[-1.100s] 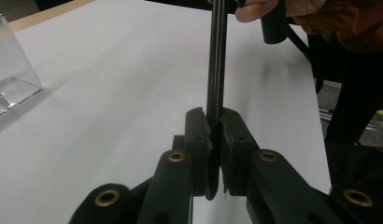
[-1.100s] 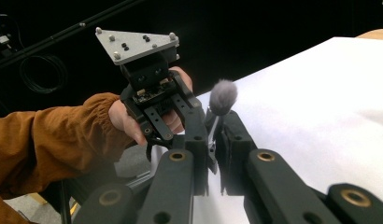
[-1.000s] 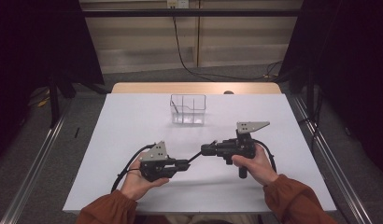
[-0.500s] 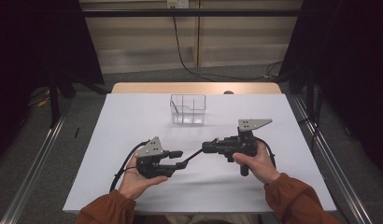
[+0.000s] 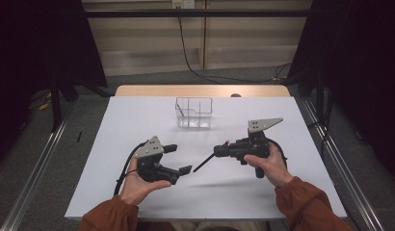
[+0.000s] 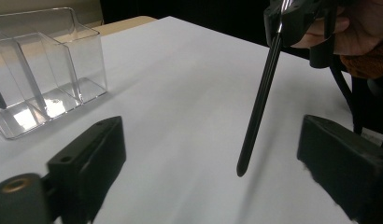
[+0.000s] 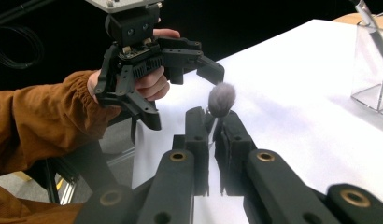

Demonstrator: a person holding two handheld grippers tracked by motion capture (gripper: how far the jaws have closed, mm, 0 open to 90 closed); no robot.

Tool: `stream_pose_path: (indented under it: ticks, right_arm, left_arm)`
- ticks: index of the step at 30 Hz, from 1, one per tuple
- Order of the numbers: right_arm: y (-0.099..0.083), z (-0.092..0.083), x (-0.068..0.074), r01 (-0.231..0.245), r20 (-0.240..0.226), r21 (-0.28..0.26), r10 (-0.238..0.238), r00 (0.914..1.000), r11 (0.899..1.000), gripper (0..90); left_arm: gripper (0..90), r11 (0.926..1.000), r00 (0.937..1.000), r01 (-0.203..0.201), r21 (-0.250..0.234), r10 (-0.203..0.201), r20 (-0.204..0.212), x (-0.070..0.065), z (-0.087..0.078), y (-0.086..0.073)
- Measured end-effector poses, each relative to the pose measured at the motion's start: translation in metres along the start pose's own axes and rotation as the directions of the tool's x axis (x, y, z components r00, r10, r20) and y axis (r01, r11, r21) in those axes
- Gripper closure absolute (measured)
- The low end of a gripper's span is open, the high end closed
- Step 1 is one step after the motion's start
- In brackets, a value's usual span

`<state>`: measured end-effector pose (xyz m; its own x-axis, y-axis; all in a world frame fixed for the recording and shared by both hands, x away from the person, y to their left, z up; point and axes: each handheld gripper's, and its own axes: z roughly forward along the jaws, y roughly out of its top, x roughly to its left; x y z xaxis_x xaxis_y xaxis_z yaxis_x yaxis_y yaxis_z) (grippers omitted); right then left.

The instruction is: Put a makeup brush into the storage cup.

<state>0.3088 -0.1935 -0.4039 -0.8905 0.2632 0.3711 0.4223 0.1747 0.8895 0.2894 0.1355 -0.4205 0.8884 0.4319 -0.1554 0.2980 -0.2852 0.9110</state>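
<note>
My right gripper (image 5: 219, 151) jaws clamped on brush (image 6: 259, 100), handle tip hanging free between my just-opened left gripper (image 5: 178, 159) jaws, above counter (image 5: 113, 125).

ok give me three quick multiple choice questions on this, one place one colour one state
1. Where on the table is the box?
A near edge
B far half, middle
C left corner
2. Colour of the brush head?
A red
B green
C grey
3. The left gripper is:
A open
B shut on the brush
C shut on the box

B: the box stands beyond both hands.
C: a grey tuft sticks out above the right gripper, which is shut on the brush.
A: its jaws have just been opening, and the brush tip hangs between them untouched.
</note>
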Motion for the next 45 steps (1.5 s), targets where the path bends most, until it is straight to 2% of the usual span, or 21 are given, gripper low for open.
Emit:
stream_pose_path:
  ticks: [3, 4, 6, 9, 12, 20, 24, 33, 39, 44, 45]
  right_arm:
    - [0.006, -0.003, 0.000, 0.012, 0.016, 0.025, -0.012, 0.9998, 1.000, 83.7]
    - [0.008, -0.004, 0.000, 0.008, 0.009, 0.018, -0.008, 0.9999, 1.000, 83.7]
    - [0.013, -0.004, 0.001, 0.018, 0.021, 0.038, -0.018, 0.9996, 0.999, 83.7]
    - [0.019, -0.004, 0.002, 0.021, 0.016, 0.076, -0.022, 0.9996, 0.997, 83.7]
    - [0.024, -0.001, 0.003, 0.035, 0.008, 0.110, -0.036, 0.9993, 0.993, 83.7]
    - [0.036, 0.007, 0.004, 0.043, -0.009, 0.209, -0.042, 0.9991, 0.977, 83.8]
    - [0.042, 0.011, 0.005, 0.051, -0.008, 0.262, -0.050, 0.9987, 0.964, 83.8]
    - [0.052, 0.020, 0.006, 0.071, -0.001, 0.371, -0.076, 0.9971, 0.926, 83.8]
    - [0.057, 0.024, 0.007, 0.081, 0.002, 0.411, -0.089, 0.9960, 0.908, 83.8]
    - [0.061, 0.026, 0.006, 0.077, 0.019, 0.459, -0.097, 0.9951, 0.885, 83.8]
    - [0.062, 0.027, 0.006, 0.082, 0.020, 0.474, -0.104, 0.9944, 0.877, 83.8]
  left_arm:
    - [2.0, 0.9999, 0.9996, -0.009, -0.010, 0.009, 0.025, 0.000, -0.001, 0.000]
    - [2.3, 0.9999, 0.9995, -0.010, -0.009, 0.010, 0.029, 0.000, -0.002, 0.001]
    - [2.0, 0.9997, 0.9994, -0.020, -0.011, 0.020, 0.028, 0.000, -0.002, 0.001]
    - [2.0, 0.9998, 0.9997, -0.012, -0.013, 0.013, 0.023, 0.000, -0.002, 0.001]
    - [2.0, 0.9996, 0.9996, -0.028, -0.008, 0.028, 0.008, -0.001, -0.002, 0.001]
    - [2.6, 0.9993, 0.9995, -0.031, -0.018, 0.031, 0.008, -0.002, 0.000, 0.003]
    - [3.2, 0.9991, 0.9991, -0.040, -0.014, 0.040, 0.013, -0.004, 0.003, 0.005]
    - [3.1, 0.9988, 0.9987, -0.047, -0.010, 0.047, 0.021, -0.008, 0.010, 0.009]
    - [2.9, 0.9979, 0.9976, -0.065, 0.001, 0.065, 0.024, -0.010, 0.016, 0.012]
    - [2.9, 0.9979, 0.9973, -0.063, 0.017, 0.063, 0.038, -0.012, 0.022, 0.011]
    - [2.9, 0.9977, 0.9972, -0.065, 0.020, 0.064, 0.039, -0.013, 0.023, 0.012]
